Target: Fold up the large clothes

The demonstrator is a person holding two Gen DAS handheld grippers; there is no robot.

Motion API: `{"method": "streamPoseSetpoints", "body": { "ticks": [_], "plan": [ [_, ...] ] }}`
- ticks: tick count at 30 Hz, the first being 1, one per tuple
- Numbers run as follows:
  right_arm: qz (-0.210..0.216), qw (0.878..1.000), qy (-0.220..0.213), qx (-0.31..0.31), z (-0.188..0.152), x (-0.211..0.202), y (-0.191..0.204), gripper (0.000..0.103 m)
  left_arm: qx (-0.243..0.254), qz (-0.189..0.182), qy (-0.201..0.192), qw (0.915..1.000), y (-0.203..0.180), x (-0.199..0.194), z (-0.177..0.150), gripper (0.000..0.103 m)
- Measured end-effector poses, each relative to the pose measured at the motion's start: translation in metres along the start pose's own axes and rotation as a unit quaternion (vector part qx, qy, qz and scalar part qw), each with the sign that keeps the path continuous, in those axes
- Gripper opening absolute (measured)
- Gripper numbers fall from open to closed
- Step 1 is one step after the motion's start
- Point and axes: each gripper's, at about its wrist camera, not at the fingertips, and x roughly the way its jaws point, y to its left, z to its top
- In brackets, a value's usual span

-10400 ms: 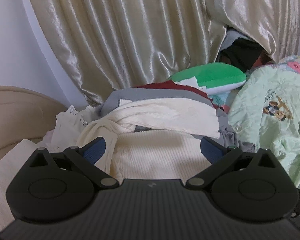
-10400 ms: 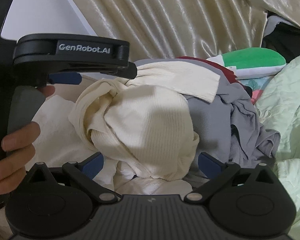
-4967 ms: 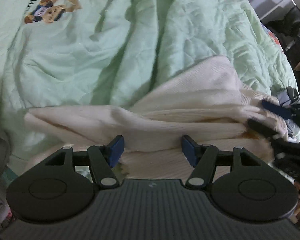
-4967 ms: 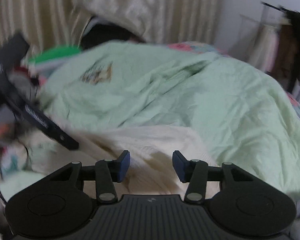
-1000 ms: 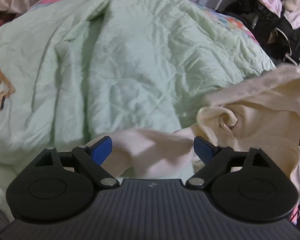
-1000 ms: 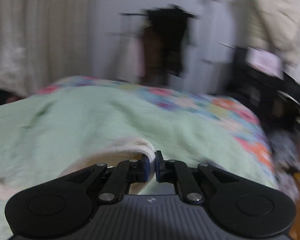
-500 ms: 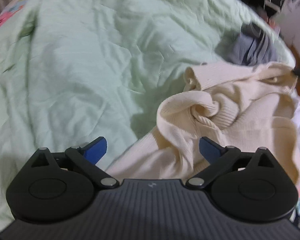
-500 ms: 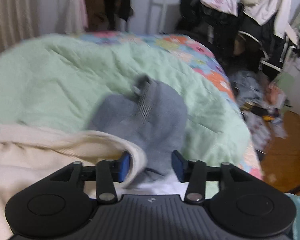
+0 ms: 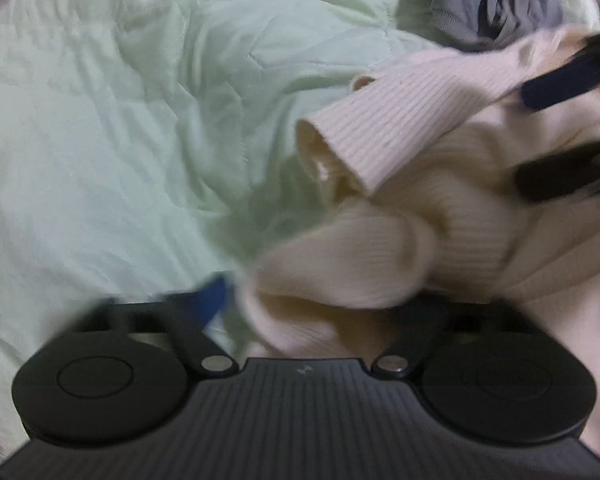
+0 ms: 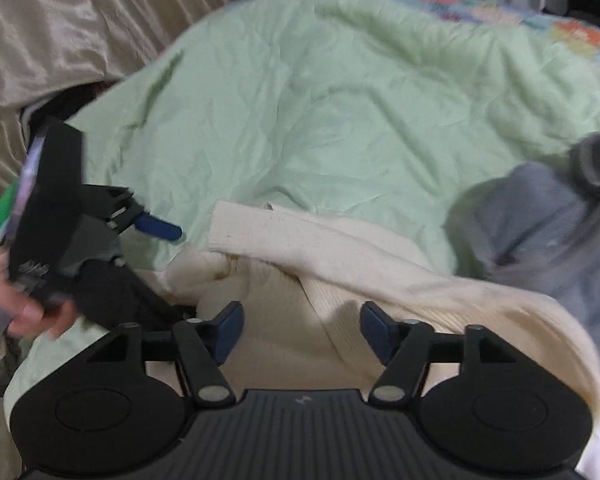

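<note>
- Left gripper point(image 9: 324, 304) is seen spread wide, with a bunched fold of the cream ribbed sweater point(image 9: 440, 208) lying between its fingers; the right blue pad is hidden by cloth, so whether anything is pinched can't be told.
- Right gripper point(image 10: 300, 328) is also held wide apart, with sweater fabric sitting in the gap, not clamped.
- Sweater is found crumpled on the pale green quilt point(image 10: 320, 100), near its right edge.
- Grey garment point(image 10: 540, 232) is spotted just beside it.
- Beige curtain point(image 10: 60, 40) is seen at the back left.
</note>
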Motion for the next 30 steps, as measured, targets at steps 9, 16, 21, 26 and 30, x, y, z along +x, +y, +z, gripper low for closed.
{"method": "streamPoseSetpoints", "body": {
  "ticks": [9,16,21,26,30],
  "plan": [
    [-0.003,0.997,-0.067,-0.047,-0.001,0.001,0.017,0.007,-0.018,0.085,-0.102,0.9910,-0.005,-0.032,-0.016,0.015],
    [-0.013,0.978,-0.193,-0.074,0.021,-0.047,0.023,0.006,-0.097,0.159,-0.203,0.9613,0.031,-0.097,-0.006,0.015],
    [-0.007,0.962,-0.262,-0.075,0.057,-0.067,0.028,0.006,-0.143,0.227,-0.276,0.9228,0.064,-0.159,0.002,0.015],
    [0.032,0.963,-0.263,-0.041,0.120,-0.045,0.025,0.024,-0.189,0.295,-0.250,0.9029,0.122,-0.166,0.036,0.030],
    [0.066,0.975,-0.211,-0.001,0.132,-0.024,0.009,0.033,-0.228,0.306,-0.158,0.9106,0.181,-0.135,0.046,0.041]
  ]
}}
